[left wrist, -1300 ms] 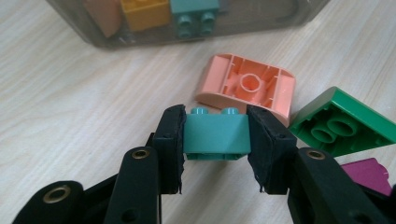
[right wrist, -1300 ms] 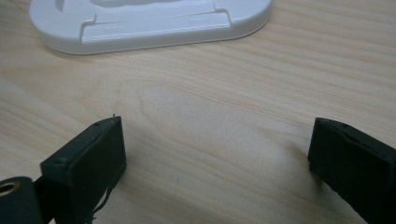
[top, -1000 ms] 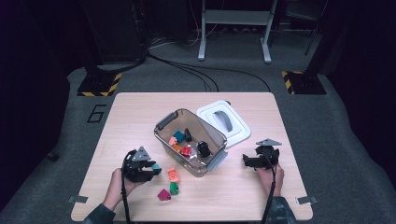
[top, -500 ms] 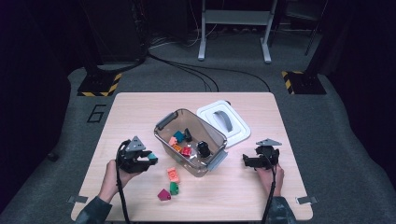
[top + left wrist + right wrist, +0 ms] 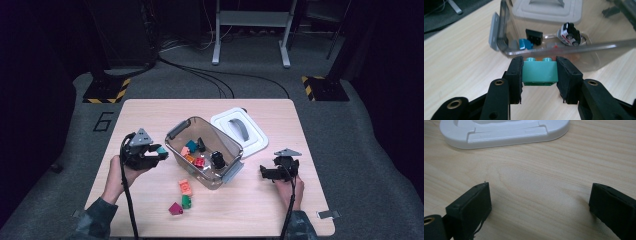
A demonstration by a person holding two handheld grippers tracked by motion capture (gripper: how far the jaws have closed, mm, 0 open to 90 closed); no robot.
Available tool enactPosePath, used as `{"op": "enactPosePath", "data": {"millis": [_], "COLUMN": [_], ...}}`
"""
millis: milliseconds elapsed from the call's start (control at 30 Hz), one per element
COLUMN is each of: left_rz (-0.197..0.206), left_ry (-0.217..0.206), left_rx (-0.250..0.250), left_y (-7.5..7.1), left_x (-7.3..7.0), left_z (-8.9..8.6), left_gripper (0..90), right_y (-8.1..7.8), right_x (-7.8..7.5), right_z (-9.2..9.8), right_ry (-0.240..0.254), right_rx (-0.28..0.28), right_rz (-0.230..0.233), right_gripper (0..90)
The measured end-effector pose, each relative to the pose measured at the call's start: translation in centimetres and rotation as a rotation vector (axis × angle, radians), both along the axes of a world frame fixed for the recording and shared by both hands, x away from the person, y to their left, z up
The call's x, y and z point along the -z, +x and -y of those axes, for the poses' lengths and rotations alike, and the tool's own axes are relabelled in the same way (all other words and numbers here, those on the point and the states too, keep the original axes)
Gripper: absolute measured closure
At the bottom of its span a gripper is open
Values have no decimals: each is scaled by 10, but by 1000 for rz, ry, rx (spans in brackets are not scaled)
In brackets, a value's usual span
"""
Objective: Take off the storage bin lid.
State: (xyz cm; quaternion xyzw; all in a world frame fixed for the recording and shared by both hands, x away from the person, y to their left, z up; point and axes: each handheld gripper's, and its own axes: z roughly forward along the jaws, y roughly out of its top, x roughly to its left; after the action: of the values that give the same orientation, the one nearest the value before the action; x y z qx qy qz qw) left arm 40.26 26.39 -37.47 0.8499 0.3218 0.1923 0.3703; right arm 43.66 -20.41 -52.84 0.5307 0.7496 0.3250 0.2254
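On the wooden table (image 5: 150,110) a clear plastic bin (image 5: 226,146) stands near the middle, its white lid (image 5: 252,131) lying flat just behind it. The left gripper (image 5: 539,72) hovers beside the bin's near wall, jaws clamped on a teal brick (image 5: 539,72), studs up. The right gripper (image 5: 540,202) rests low over bare wood, jaws wide apart with nothing between them. Loose bricks (image 5: 183,195) lie before the bin; inside sits what looks like a toy car (image 5: 571,33).

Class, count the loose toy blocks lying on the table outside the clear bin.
3: orange block, green block and magenta block, clustered on the table before the bin.
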Motion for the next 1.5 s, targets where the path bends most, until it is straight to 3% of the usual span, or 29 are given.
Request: {"op": "enactPosePath", "data": {"millis": [400, 633, 900, 1067, 1233, 1500], "left_rz": [-8, -51, -107, -122, -114, -43], "left_ry": [-18, -9, 16, 33, 27, 26], "left_rx": [33, 32, 29, 31, 23, 11], "left_y": [25, 37, 41, 42, 37, 10], "left_x": [-14, -4, 6, 8, 6, -5], "left_z": [27, 42, 46, 46, 44, 33], "left_gripper": [588, 587, 584, 574, 424, 274], "right_y": [0, 0, 0, 0, 0, 0], "right_x": [0, 0, 0, 0, 0, 0], "right_z": [0, 0, 0, 0, 0, 0], "right_ry": [1, -1, -1, 0, 0, 0], "right_rx": [-3, -4, -8, -6, -5, -6], "right_rz": [-1, -2, -4, -3, -2, -3], "right_gripper": [33, 33, 33, 33, 34, 34]}}
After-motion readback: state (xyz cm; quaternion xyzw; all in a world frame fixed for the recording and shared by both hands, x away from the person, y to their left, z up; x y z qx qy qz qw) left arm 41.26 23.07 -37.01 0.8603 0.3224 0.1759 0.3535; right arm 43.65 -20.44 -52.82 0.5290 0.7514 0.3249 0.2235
